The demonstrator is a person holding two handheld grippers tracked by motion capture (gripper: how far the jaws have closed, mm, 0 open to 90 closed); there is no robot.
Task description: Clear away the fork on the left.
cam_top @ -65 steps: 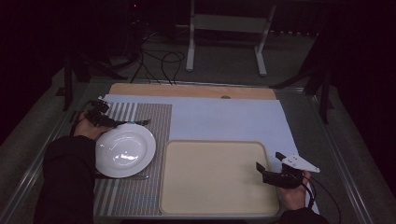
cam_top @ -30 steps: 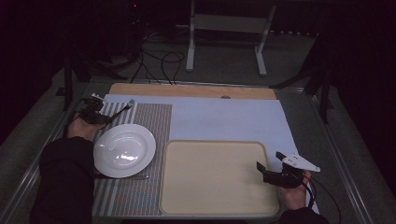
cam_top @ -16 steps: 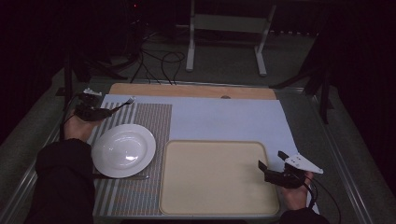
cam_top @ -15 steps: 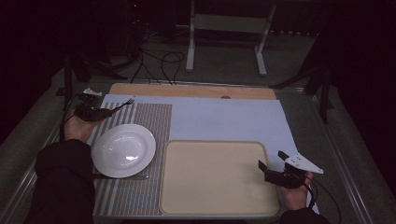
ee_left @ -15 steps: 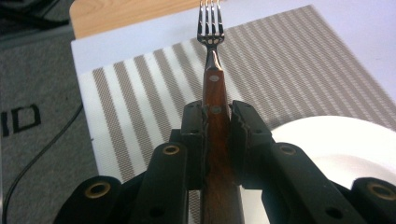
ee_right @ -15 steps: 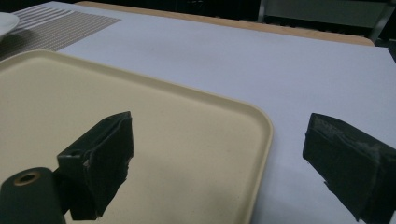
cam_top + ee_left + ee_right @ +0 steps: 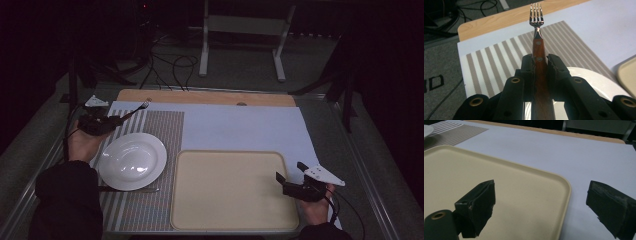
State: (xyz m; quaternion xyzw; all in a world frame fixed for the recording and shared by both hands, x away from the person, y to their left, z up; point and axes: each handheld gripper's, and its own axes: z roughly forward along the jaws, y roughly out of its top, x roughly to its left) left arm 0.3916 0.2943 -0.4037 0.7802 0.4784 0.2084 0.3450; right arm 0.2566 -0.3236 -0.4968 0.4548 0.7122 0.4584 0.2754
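Observation:
My left gripper [image 7: 116, 120] [image 7: 540, 63] is shut on a wooden-handled fork [image 7: 134, 111] [image 7: 537, 32], held off the table above the far left of the striped placemat [image 7: 160, 130] [image 7: 499, 60], tines pointing away toward the wooden table edge. A white plate [image 7: 132, 160] [image 7: 596, 85] lies on the placemat just below and right of that gripper. My right gripper [image 7: 290, 176] [image 7: 544, 205] stands open at the right edge of the cream tray [image 7: 230, 190] [image 7: 499, 185], one jaw over the tray, the other over the pale cloth [image 7: 240, 127] [image 7: 564, 150].
A knife [image 7: 135, 189] lies on the placemat in front of the plate. The wooden board [image 7: 205, 97] edges the table's far side. Cables [image 7: 170, 65] and a metal stand [image 7: 240, 30] sit on the floor beyond.
My left gripper has carried the fork left and away from the plate toward the placemat's far left corner. The right gripper has barely moved.

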